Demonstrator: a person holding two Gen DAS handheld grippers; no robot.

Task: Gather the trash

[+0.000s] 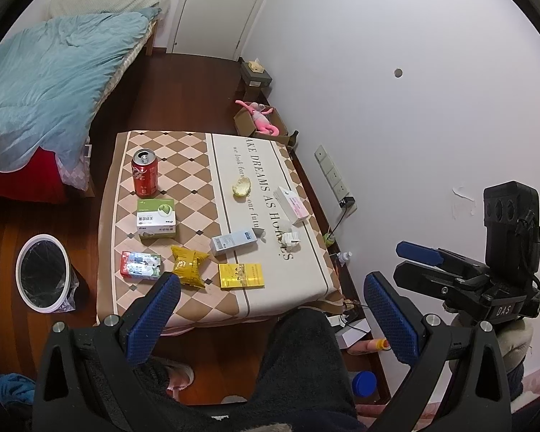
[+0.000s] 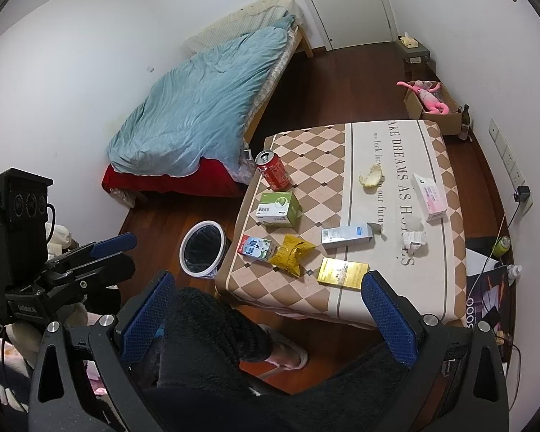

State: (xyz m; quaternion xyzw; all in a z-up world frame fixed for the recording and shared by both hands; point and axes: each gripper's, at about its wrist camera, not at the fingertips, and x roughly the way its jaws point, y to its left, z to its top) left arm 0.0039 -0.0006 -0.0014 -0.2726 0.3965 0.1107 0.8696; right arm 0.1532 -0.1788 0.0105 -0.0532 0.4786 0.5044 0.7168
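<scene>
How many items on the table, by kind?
Cans: 1, red can
Boxes: 5, green, milk carton, gold, blue-white, pink-white
Snack bags: 1, yellow
Crumpled paper: 1
Peel scrap: 1
Total: 9

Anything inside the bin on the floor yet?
The bin shows only a dark liner through its white rim; no trash is visible, though the bottom is too dark to be sure. Both grippers, left and right, are open.

— What's on my right wrist feed?

— I see the table [image 2: 396, 288] with a red can [image 2: 274, 172], a green box [image 2: 279, 208], a yellow bag [image 2: 291, 253] and a gold box [image 2: 342, 273]. The bin [image 2: 201, 248] stands on the floor just beside the table.

— And my right gripper [image 2: 268, 313]?

— Its jaws are spread wide, holding nothing, above my knees.
</scene>
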